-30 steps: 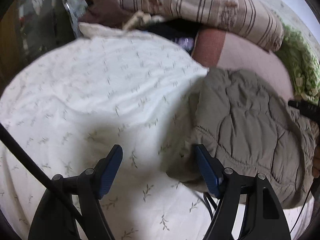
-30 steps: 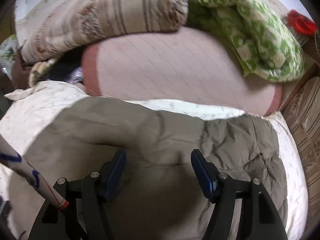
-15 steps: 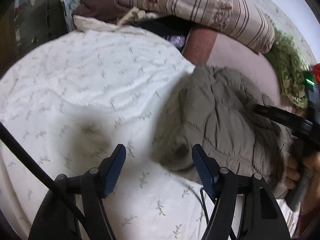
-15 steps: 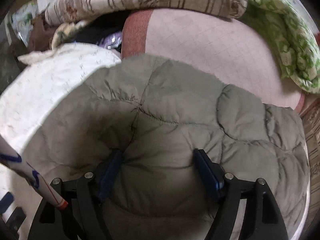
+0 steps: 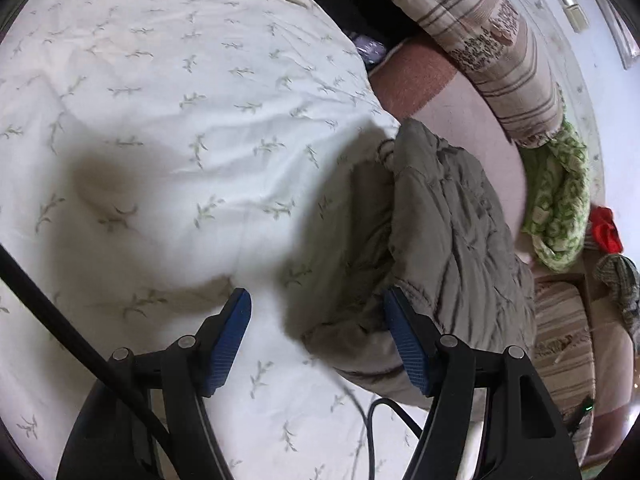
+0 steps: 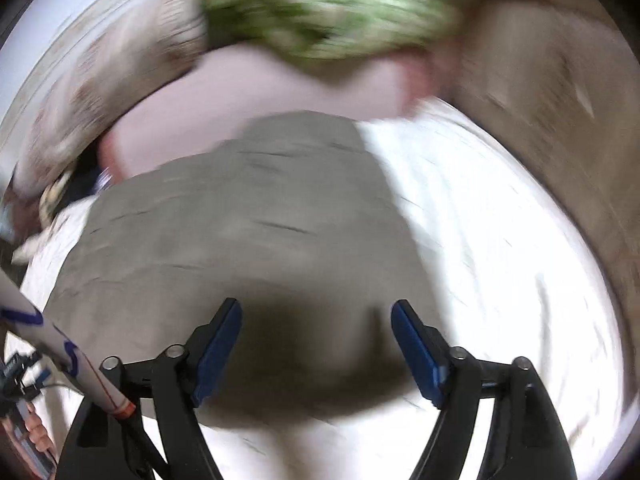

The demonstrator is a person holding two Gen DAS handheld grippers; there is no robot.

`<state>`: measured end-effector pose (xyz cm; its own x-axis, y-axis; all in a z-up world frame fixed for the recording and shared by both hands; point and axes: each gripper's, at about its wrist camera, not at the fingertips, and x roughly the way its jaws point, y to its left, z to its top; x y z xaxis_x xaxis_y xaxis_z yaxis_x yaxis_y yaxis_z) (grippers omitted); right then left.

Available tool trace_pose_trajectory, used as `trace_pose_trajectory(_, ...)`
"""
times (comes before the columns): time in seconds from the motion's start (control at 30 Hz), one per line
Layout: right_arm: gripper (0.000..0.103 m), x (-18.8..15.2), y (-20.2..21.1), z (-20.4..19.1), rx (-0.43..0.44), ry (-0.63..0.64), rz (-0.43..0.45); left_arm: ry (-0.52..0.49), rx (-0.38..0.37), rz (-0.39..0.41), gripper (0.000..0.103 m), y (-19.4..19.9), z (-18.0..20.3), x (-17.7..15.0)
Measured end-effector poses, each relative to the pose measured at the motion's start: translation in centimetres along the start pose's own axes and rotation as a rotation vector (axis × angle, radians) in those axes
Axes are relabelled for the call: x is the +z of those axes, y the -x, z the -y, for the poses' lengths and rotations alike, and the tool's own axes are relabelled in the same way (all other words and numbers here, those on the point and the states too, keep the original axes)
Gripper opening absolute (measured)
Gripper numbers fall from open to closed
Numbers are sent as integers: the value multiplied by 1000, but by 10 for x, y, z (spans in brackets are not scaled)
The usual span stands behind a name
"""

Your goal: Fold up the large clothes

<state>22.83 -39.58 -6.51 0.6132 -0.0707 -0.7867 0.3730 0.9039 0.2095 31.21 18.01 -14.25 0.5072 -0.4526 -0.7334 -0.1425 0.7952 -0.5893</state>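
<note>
A quilted olive-grey jacket [image 5: 448,240] lies folded on a white bedspread with a sprig print [image 5: 160,140], right of centre in the left wrist view. My left gripper [image 5: 316,296] hovers open over the bedspread. Its right pad [image 5: 404,340] is at the jacket's near left edge, and nothing is between the pads. The right wrist view is blurred by motion. There the jacket [image 6: 260,220] spreads below and ahead of my right gripper [image 6: 316,304]. Its jaws are opening with no cloth pinched between them.
A striped quilt [image 5: 500,40], a pink blanket [image 5: 460,120] and a green patterned cloth [image 5: 560,200] are piled past the jacket. A red item [image 5: 606,228] lies at the far right. Black cables [image 5: 376,412] trail near my left gripper. A hand [image 6: 36,432] shows at lower left.
My right gripper has let go of the jacket, drawn back and swung sideways. It and the hand have left the left wrist view. My left gripper rolled and shifted toward the jacket's edge.
</note>
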Motion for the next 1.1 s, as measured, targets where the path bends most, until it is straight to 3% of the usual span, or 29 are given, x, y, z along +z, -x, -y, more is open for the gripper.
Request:
trace_pose_trajectory(0.1, 83, -18, 3, 26, -1, -25, -29, -73, 14, -16, 57, 2, 17, -10)
trace_pose_trajectory(0.2, 80, -23, -14, 20, 1, 8, -79, -141, 103, -17, 57, -1, 31, -23)
trace_pose_trajectory(0.33, 76, 1, -50, 14, -13, -49, -113, -184, 161, -7, 57, -1, 40, -30)
trace_pose_trajectory(0.47, 82, 17, -65, -1, -111, 9, -93, -250, 210, 18, 54, 7, 51, -35)
trace_pose_trajectory(0.57, 82, 15, -50, -5, -139, 51, -52, -292, 240, 48, 53, 17, 58, -37)
trace_pose_trajectory(0.73, 83, -4, -8, 11, -84, 17, 13, -263, 140, 136, 55, 55, 55, -30)
trace_pose_trajectory(0.83, 93, -12, 3, 30, -4, -72, 6, -258, 140, 177, 64, 62, 54, -25)
trace_pose_trajectory(0.93, 95, -23, -6, 52, 68, -199, -29, -238, 121, 144, 65, 48, 49, -20)
trace_pose_trajectory(1.1, 95, -38, -39, 72, 179, -365, -83, -207, -5, 39, 70, 12, 44, -17)
